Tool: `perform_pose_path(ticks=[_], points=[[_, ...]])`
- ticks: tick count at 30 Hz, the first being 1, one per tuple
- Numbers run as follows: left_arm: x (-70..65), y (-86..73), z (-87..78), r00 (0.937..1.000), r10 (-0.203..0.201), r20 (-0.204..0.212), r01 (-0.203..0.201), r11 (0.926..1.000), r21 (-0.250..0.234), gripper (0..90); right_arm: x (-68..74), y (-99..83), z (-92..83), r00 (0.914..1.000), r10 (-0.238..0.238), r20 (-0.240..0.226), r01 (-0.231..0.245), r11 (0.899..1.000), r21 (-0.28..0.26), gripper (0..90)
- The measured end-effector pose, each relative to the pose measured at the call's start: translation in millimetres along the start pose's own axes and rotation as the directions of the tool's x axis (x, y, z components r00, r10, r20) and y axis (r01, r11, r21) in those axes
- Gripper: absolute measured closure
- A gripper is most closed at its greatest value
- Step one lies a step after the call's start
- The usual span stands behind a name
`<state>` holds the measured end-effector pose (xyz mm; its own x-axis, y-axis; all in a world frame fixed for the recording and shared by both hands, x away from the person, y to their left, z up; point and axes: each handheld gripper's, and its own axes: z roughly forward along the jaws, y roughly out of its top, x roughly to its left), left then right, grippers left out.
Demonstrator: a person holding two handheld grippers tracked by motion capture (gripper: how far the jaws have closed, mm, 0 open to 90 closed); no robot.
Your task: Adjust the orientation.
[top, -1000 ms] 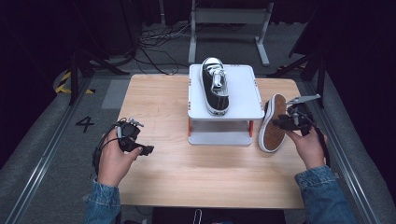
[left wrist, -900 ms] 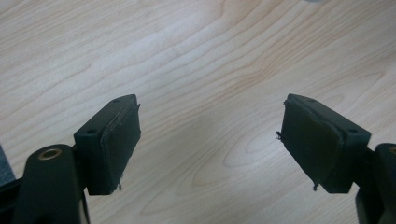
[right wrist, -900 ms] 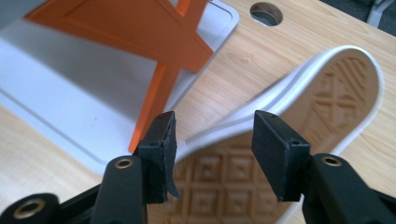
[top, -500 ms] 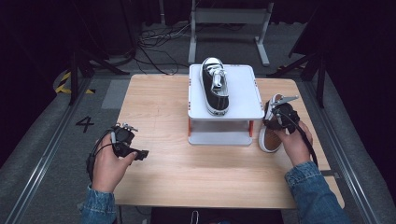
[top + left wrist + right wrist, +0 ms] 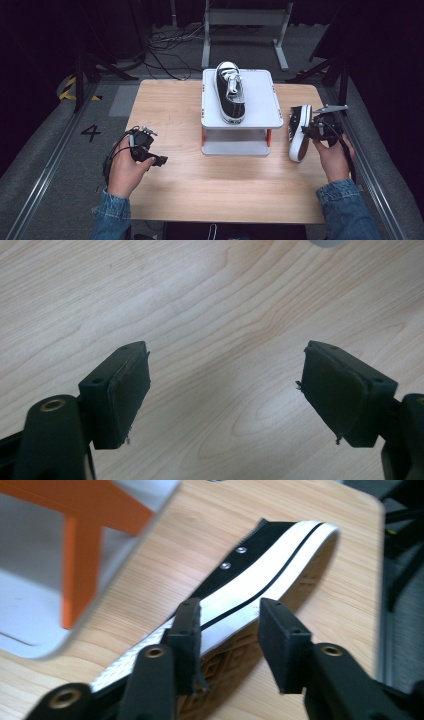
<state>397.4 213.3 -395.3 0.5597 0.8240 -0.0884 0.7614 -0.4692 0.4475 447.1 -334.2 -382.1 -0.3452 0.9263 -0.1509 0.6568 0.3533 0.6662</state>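
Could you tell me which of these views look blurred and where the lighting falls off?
Right gripper view: motion-smeared, the rack softest, the shoe fairly readable. Left gripper view: jaws sharp, wood table evenly lit with soft shadows. High view: table bright, surroundings dropping to near black.

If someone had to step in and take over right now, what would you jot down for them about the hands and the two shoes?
Right gripper: its fingers have just been closing around the sole edge of the second sneaker, which stands on its side on the table, right of the white stand. Whether the grip is firm yet I cannot tell.
Left gripper: open, nothing between its fingers, over bare table.
Done: one sneaker sits on top of the stand.
Left, likely: lift the second sneaker up beside it.
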Motion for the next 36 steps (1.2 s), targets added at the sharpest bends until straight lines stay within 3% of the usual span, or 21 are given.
perform_pose_path(ticks=[2,5,11,15,19,21,23,26,30,34,36], points=[[-1.2,4.2,2.5,0.9999,0.011,0.003,-0.011,0.9999,0.002,20.6,-8.6,-6.0,-6.6,0.9986,0.003,0.053,-0.004,1.0,0.013,70.2],[-3.6,10.2,6.3,0.9997,0.023,0.01,-0.024,0.9997,0.006,20.7,-23.0,-14.4,-11.8,0.9981,0.046,0.04,-0.047,0.999,0.023,73.7],[-5.9,16.6,10.3,0.999,0.04,0.019,-0.04,0.9992,0.007,20.6,-41.8,-29.1,-14.4,0.9946,0.087,0.055,-0.091,0.994,0.067,83.1],[-6.1,18.5,10.1,0.9987,0.046,0.023,-0.046,0.9989,0.005,20.6,-49.3,-39.7,-12.0,0.99,0.094,0.105,-0.108,0.985,0.134,86.0],[-5.9,19.2,10.7,0.9988,0.042,0.025,-0.042,0.9991,0.002,20.6,-58.5,-49.1,-7.1,0.9867,0.113,0.117,-0.133,0.974,0.182,85.5],[-6.2,19.6,11.9,0.9985,0.045,0.03,-0.045,0.999,0.005,20.6,-69.8,-57.8,-5.5,0.9808,0.164,0.105,-0.181,0.965,0.188,81.0],[-6.3,19.4,11.8,0.9985,0.045,0.031,-0.045,0.999,0.005,20.7,-73.9,-59.3,-7.1,0.9785,0.187,0.087,-0.2,0.964,0.174,78.1],[-5.2,17.1,9.9,0.9989,0.038,0.026,-0.038,0.9993,-0.002,20.7,-73.6,-50.6,-15.1,0.9802,0.184,0.074,-0.192,0.974,0.12,75.5],[-0.8,9.2,6.6,0.9996,0.018,0.021,-0.018,0.9998,-0.001,20.6,-72.7,-32.7,-17.0,0.9838,0.178,0.022,-0.179,0.981,0.073,68.1],[4.6,-1.2,4.4,0.9999,-0.008,0.012,0.008,0.9999,0.008,20.7,-72.7,-3.7,-6.2,0.9919,0.127,0.003,-0.127,0.989,0.079,63.6],[7.2,-8.1,1.5,0.9997,-0.025,0.006,0.025,0.9997,0.008,20.7,-73.7,14.1,7.1,0.9936,0.113,0.004,-0.112,0.987,0.117,61.9]])
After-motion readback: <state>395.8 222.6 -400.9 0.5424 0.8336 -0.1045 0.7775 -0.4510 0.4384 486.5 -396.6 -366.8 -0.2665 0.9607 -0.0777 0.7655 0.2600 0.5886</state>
